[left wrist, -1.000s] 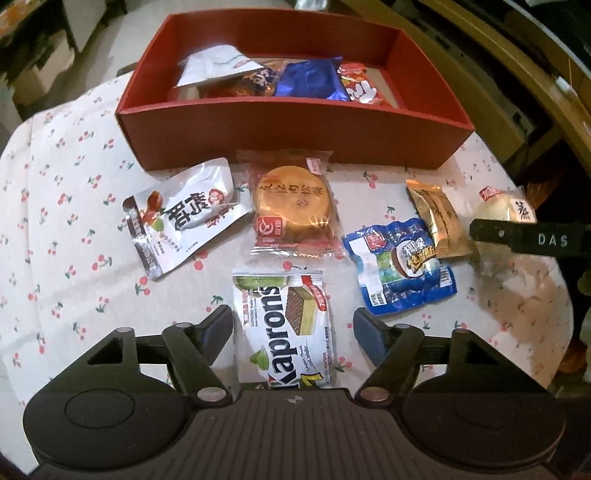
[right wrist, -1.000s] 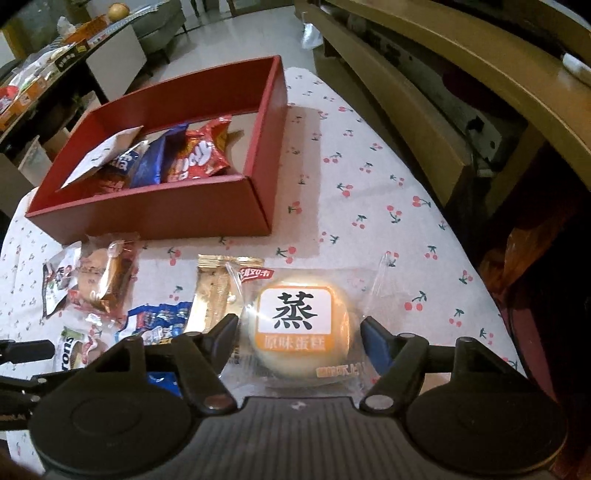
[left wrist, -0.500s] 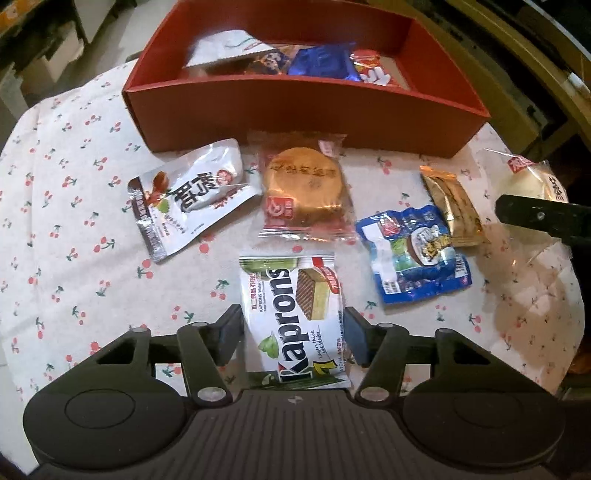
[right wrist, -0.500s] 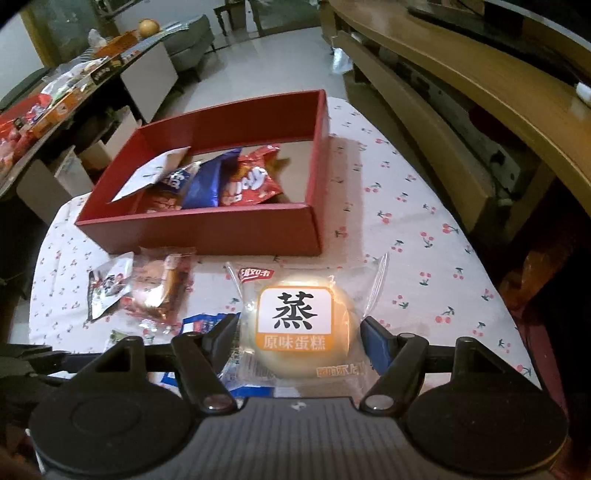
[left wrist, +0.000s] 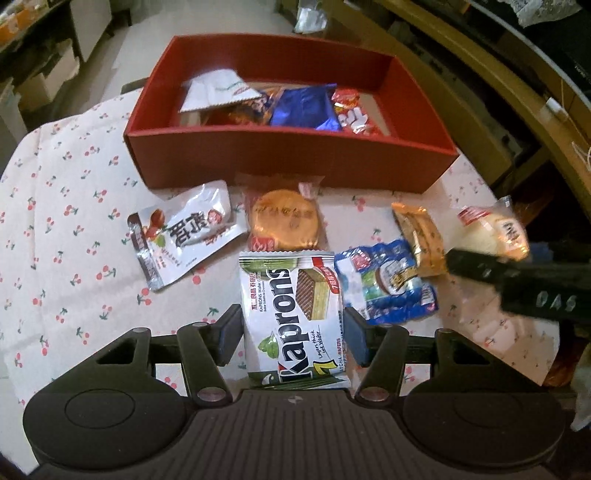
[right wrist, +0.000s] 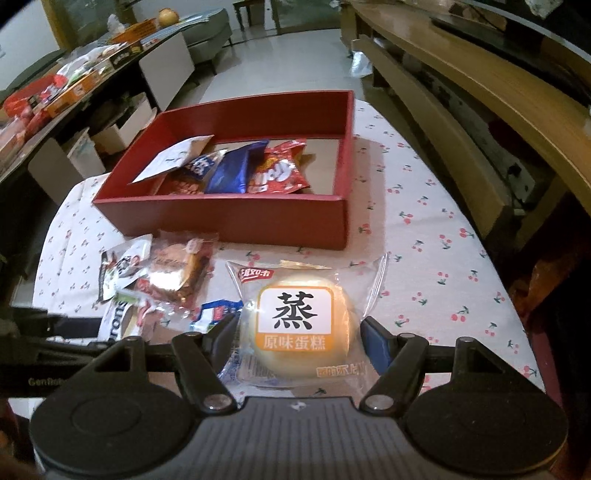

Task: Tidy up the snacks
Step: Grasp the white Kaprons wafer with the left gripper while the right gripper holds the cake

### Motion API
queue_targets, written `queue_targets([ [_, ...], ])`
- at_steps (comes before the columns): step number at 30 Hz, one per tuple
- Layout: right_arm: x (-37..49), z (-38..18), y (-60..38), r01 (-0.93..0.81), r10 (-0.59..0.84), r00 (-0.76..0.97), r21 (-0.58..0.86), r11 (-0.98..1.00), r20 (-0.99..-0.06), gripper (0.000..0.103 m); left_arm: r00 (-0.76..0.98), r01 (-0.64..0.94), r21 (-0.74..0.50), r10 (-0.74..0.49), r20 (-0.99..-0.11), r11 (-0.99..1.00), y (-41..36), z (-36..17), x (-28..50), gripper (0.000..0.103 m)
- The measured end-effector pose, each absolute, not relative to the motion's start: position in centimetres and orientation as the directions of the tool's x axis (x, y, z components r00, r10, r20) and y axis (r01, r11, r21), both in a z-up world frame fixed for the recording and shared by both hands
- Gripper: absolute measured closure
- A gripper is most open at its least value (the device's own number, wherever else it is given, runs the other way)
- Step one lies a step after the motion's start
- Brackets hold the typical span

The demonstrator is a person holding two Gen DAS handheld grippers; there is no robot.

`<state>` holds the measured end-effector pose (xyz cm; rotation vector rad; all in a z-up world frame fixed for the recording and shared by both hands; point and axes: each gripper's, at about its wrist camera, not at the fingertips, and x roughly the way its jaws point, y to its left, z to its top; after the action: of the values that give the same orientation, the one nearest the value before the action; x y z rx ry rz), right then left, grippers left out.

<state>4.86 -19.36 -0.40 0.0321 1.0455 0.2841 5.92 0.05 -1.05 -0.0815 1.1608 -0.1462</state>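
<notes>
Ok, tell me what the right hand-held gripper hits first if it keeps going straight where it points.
Probably the cherry-print tablecloth just short of the red box. The right hand-held gripper already holds the steamed cake pack, so that would touch down first; depth is unclear.

Surroundings: what we see around the table

We record a table under a white cloth printed with small red cherries (right wrist: 436,236); a long curved wooden bench or shelf unit (right wrist: 491,110) along the right side; pale tiled floor (right wrist: 291,59) beyond; a grey sofa (right wrist: 207,33) at the far end; a low white cabinet (right wrist: 166,70) along the left wall, its dark top crowded with boxes and packets (right wrist: 74,85) we cannot read, and a round yellowish fruit (right wrist: 168,16) at its far end; open white cartons (right wrist: 118,129) on the floor beside it.
</notes>
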Motion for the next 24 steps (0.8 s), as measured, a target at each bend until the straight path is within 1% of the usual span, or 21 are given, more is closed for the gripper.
queue_targets([
  [11,5.0,0.1,-17.5,-0.266,0.275,0.468,0.162,0.950,-0.840,0.019,0.419,0.069,-0.171,-0.184,-0.889,0.983,0.1,-0.2,6.9,0.038],
  [24,5.3,0.6,-17.4,-0.264,0.284,0.479,0.172,0.949,-0.831,0.019,0.432,0.069,-0.169,-0.182,-0.883,0.983,0.0,0.1,7.0,0.038],
])
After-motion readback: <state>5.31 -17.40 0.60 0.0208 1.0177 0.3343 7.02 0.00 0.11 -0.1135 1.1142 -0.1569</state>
